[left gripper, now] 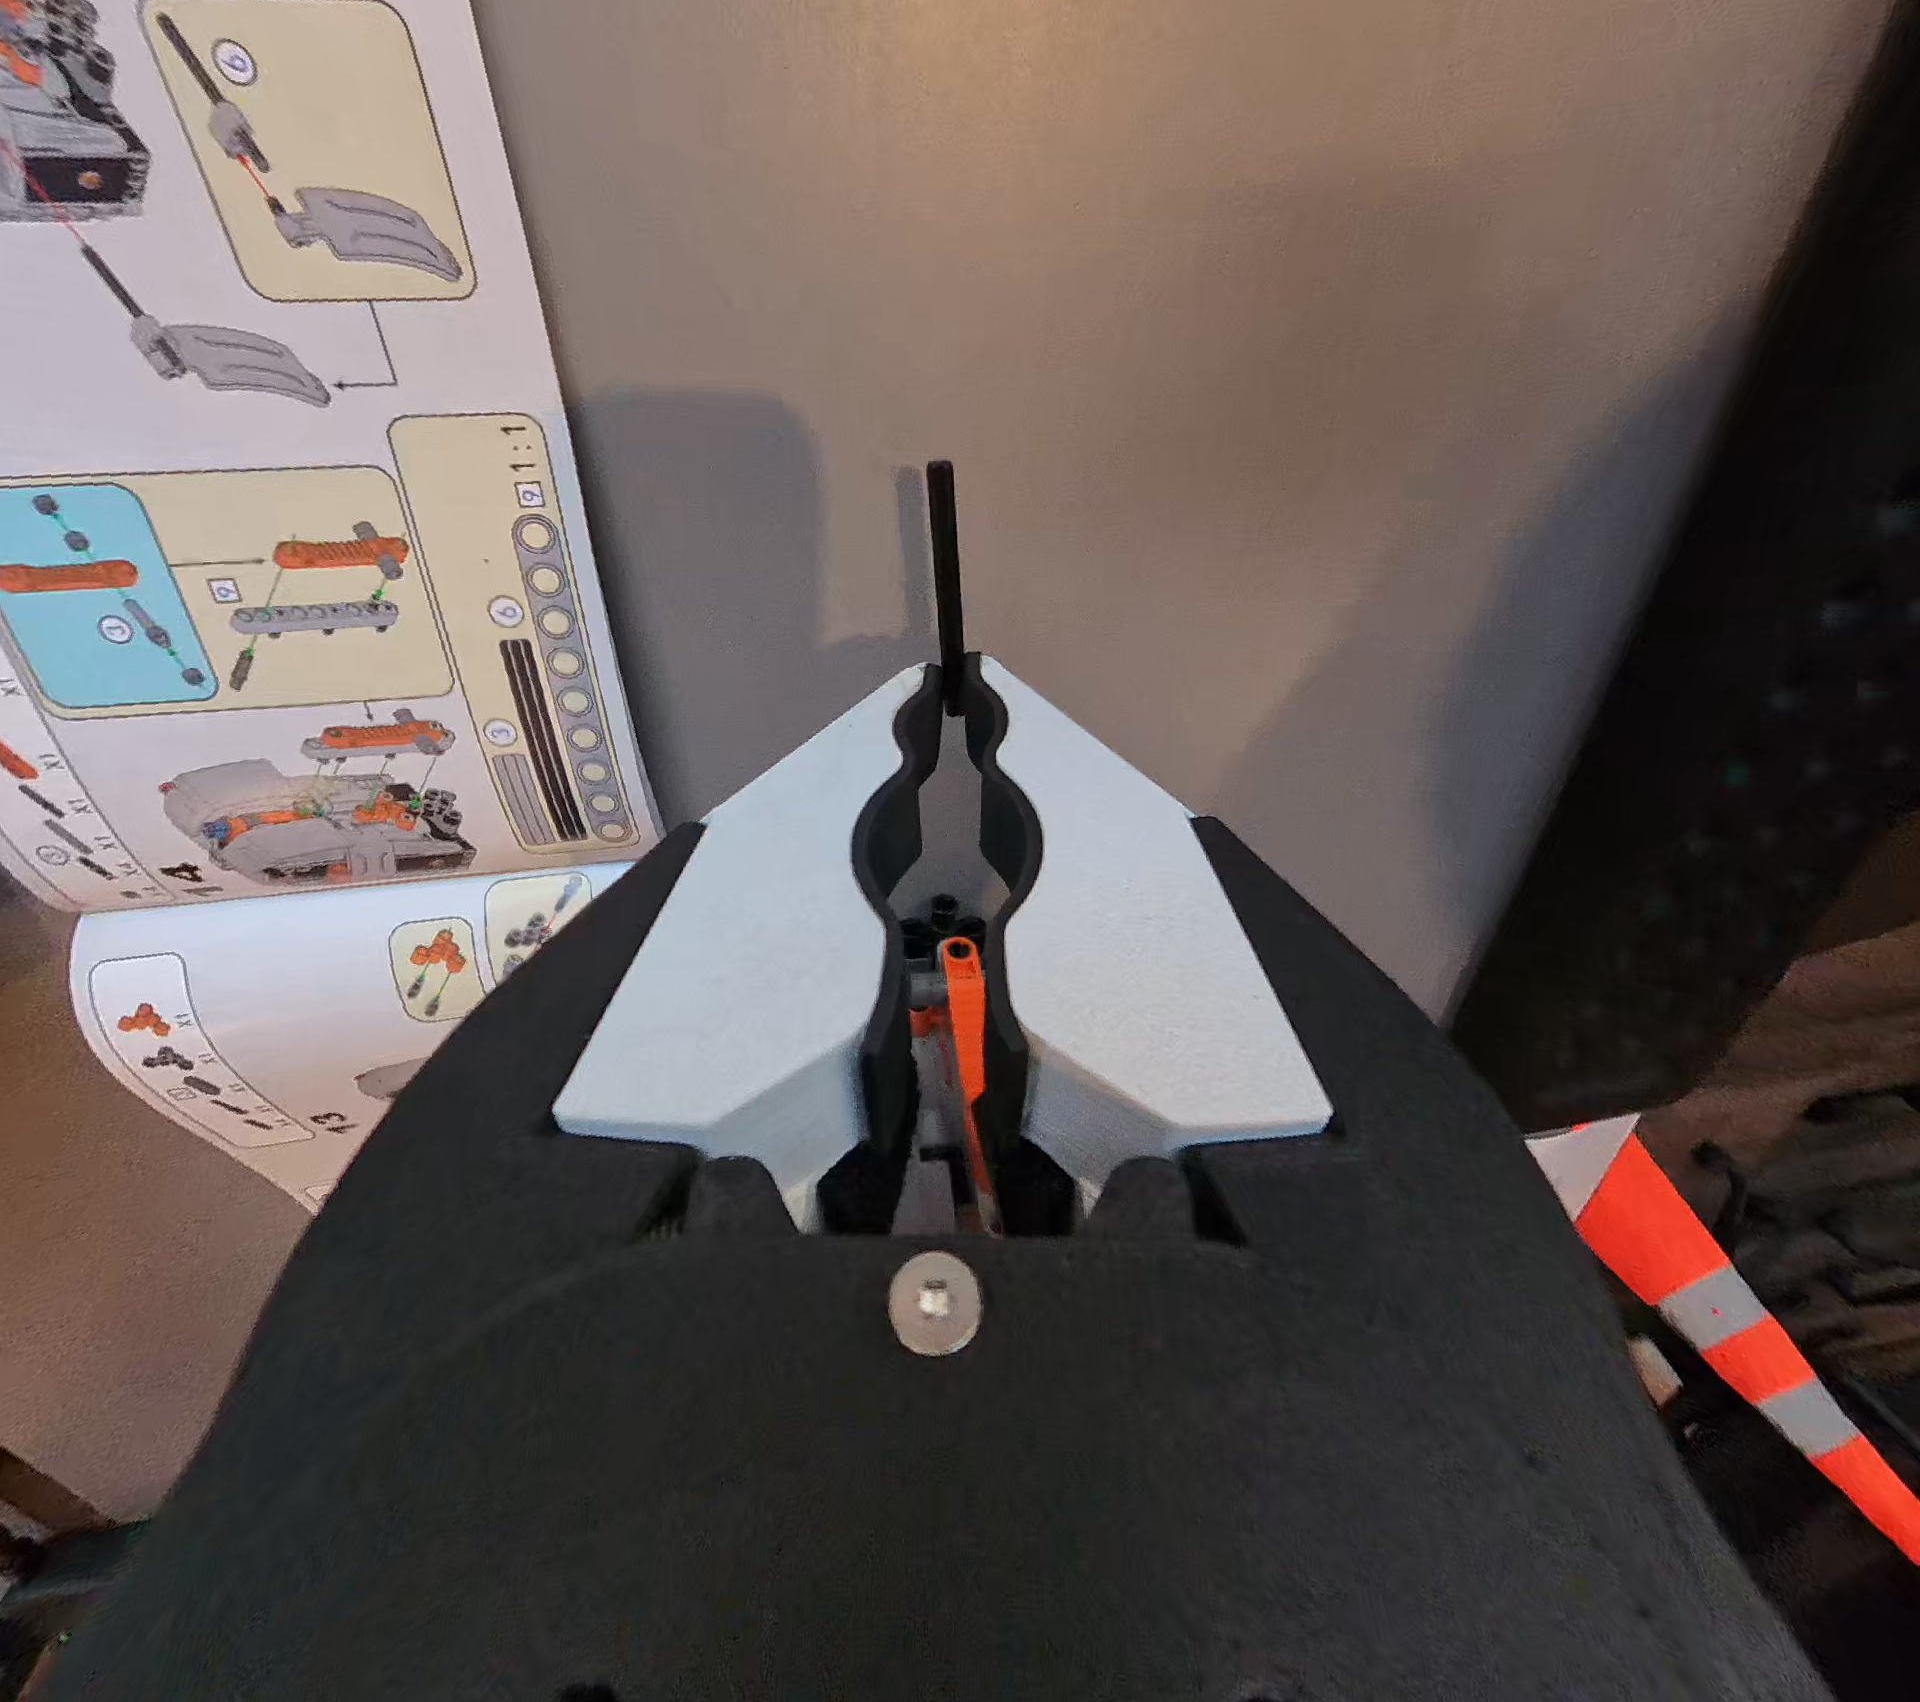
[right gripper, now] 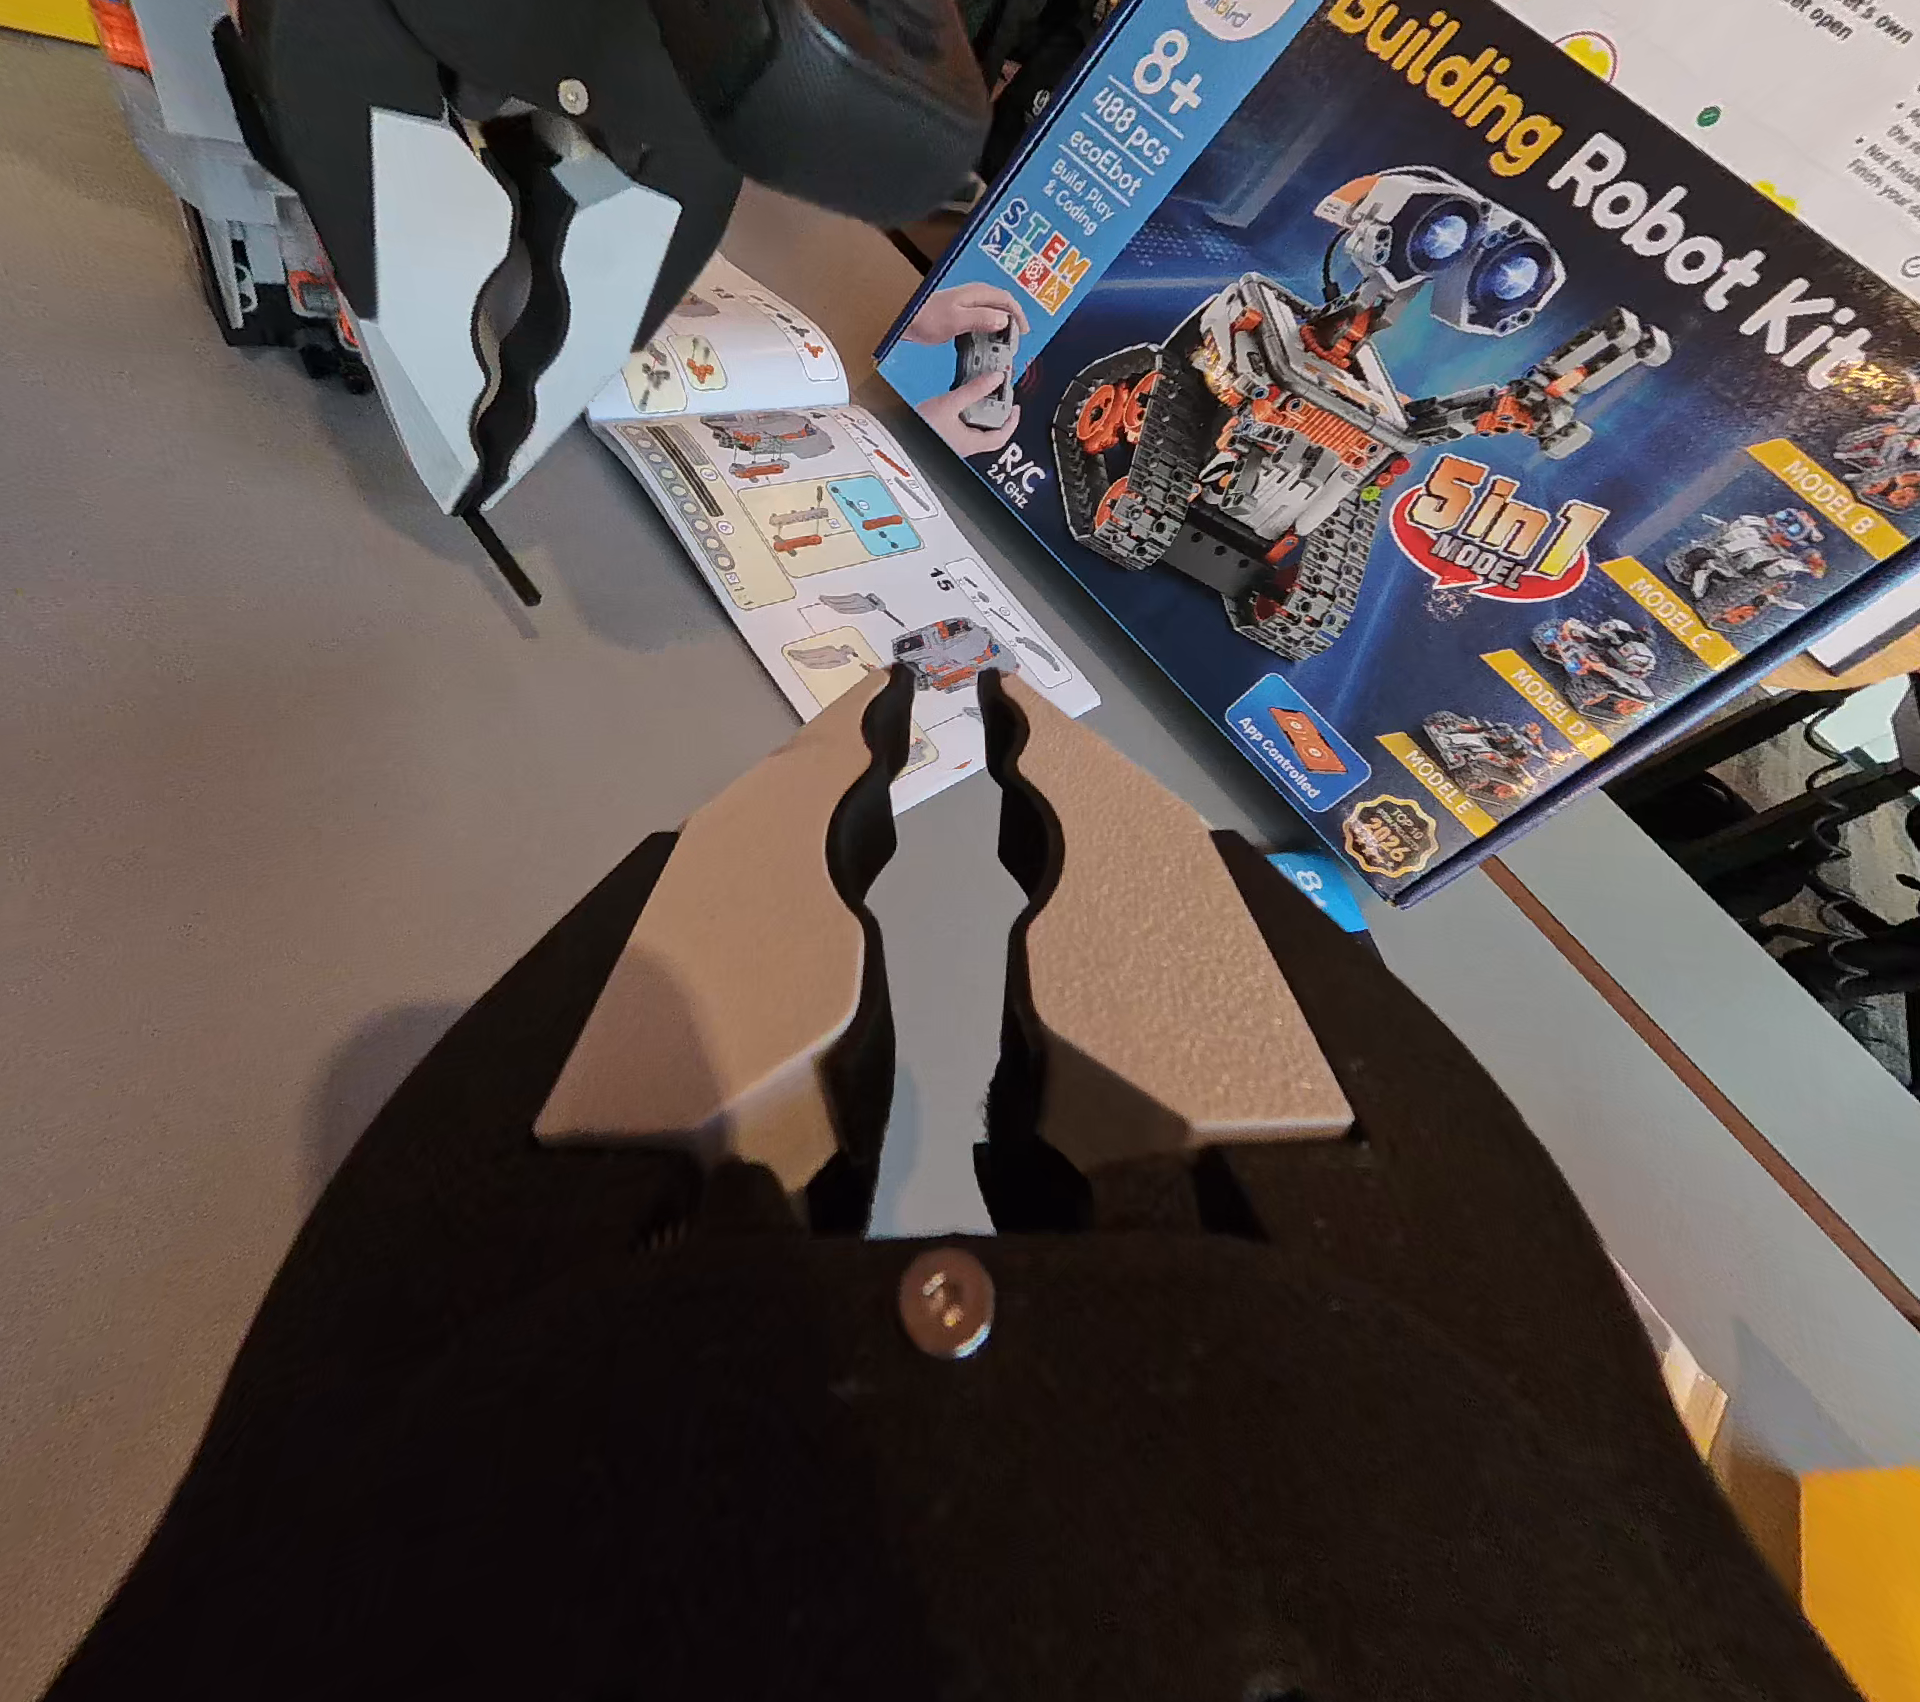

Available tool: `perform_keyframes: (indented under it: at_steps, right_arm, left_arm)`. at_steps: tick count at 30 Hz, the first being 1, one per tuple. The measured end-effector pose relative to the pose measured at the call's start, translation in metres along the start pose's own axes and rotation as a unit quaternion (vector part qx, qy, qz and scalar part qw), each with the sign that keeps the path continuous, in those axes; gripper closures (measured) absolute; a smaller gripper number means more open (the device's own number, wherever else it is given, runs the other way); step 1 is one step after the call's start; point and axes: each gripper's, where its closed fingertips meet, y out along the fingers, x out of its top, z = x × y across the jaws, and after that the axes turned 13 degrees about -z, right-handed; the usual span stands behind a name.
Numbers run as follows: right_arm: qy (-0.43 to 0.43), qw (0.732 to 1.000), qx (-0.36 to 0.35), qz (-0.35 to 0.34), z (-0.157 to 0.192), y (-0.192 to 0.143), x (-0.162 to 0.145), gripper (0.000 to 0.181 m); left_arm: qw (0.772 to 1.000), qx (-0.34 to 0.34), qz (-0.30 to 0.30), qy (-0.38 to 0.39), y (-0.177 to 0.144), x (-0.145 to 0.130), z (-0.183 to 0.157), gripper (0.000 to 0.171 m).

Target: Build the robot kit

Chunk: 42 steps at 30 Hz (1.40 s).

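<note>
Left gripper (left gripper: 948,696) pinches black axle (left gripper: 943,572) at its tips; right gripper (right gripper: 940,696), slightly parted, holds nothing.

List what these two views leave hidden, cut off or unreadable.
- Left wrist view: the held end of the black rod is buried between the left gripper tips.
- Left wrist view: an orange and grey assembly shows only through the finger gap; the gripper body covers the rest.
- Right wrist view: the right gripper fingers cover the near corner of the instruction booklet.
- Right wrist view: the left gripper blocks most of the grey model.
</note>
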Motion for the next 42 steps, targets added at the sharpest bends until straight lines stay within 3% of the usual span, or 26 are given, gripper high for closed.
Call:
perform_keyframes:
  at_steps: [12,16,17,20,24,28,31,35,38,42]
  right_arm:
    - [0.017,1.0,0.021,0.004,0.008,0.002,-0.003,0.168]
    - [0.019,0.999,0.024,0.008,0.008,0.002,-0.005,0.168]
    - [0.02,0.999,0.024,0.008,0.007,0.001,-0.005,0.168]
    - [0.024,0.999,0.021,0.006,0.005,0.0,-0.005,0.168]
    - [0.032,0.999,0.018,0.0,0.003,-0.001,-0.004,0.168]
    - [0.034,0.999,0.017,-0.006,0.003,-0.002,-0.001,0.168]
    - [0.034,0.999,0.015,-0.008,0.003,-0.001,-0.001,0.168]
    - [0.037,0.999,0.011,-0.013,0.003,0.002,-0.004,0.168]
    - [0.03,0.999,0.01,-0.03,0.006,0.005,0.0,0.168]
    - [0.018,0.999,0.0,-0.051,0.006,0.007,0.004,0.168]
  left_arm:
    - [0.999,-0.014,0.043,-0.004,0.009,-0.003,0.008,0.169]
    - [0.999,-0.027,0.017,-0.003,0.004,0.005,0.004,0.168]
    - [1.0,-0.029,0.001,-0.008,0.0,0.01,0.004,0.158]
    - [0.997,-0.028,-0.056,-0.033,-0.028,0.03,0.005,0.147]
    - [0.987,0.032,-0.151,-0.045,-0.087,0.048,0.013,0.146]
    - [0.95,0.134,-0.278,-0.037,-0.158,0.047,0.009,0.149]
    - [0.898,0.239,-0.368,-0.03,-0.214,0.022,-0.002,0.151]
    - [0.809,0.357,-0.462,-0.075,-0.27,-0.048,-0.023,0.139]
    - [0.76,0.385,-0.5,-0.158,-0.28,-0.116,-0.039,0.133]
    - [0.723,0.389,-0.502,-0.27,-0.271,-0.2,-0.052,0.116]
